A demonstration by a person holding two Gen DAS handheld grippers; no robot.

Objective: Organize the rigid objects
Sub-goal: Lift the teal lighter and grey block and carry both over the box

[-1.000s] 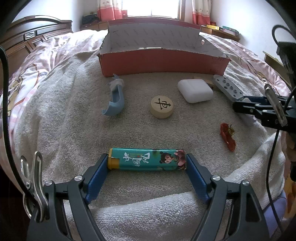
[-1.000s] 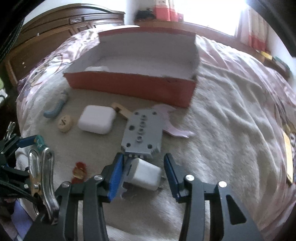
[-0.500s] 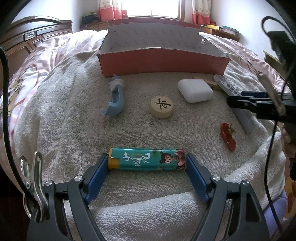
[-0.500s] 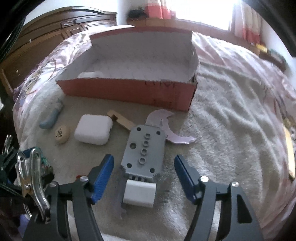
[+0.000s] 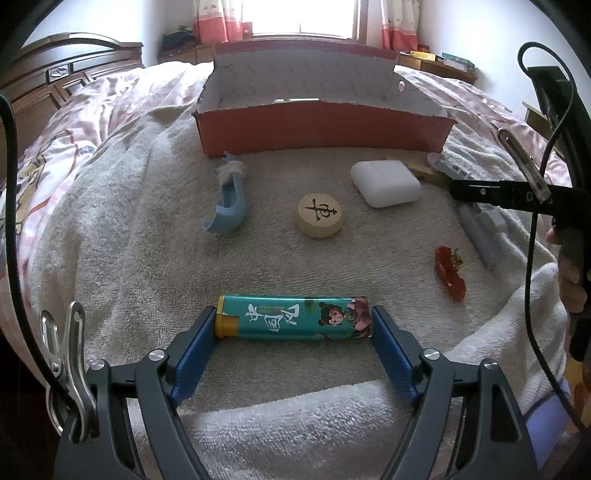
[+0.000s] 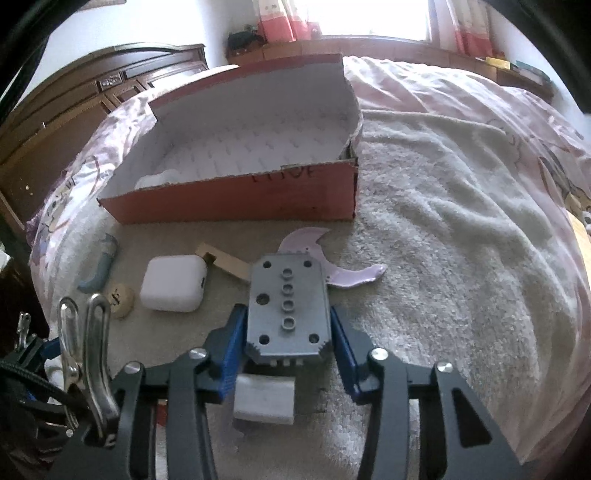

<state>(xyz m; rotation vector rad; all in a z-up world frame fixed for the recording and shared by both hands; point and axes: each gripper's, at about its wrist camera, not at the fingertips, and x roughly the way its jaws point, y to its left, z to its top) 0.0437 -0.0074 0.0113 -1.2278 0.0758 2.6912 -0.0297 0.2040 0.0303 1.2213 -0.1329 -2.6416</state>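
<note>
Right tool [image 6: 288, 341] around grey plate [image 6: 288, 306].

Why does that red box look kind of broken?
The red box does look damaged: its right wall is torn ragged along the top edge, and the near rim looks rough too. A crumpled red wrapper on the towel also looks like litter among the hard things.

towel [image 5: 155, 229]: beige, spread over the bed | bedspread [image 6: 480, 110]: pink, patterned, at 12 to 3 o'clock | wooden headboard [image 5: 55, 81]: dark, at 10 o'clock | curtains [image 5: 218, 22]: red-and-white, flanked bright window [image 5: 299, 16] at 12 o'clock
</note>
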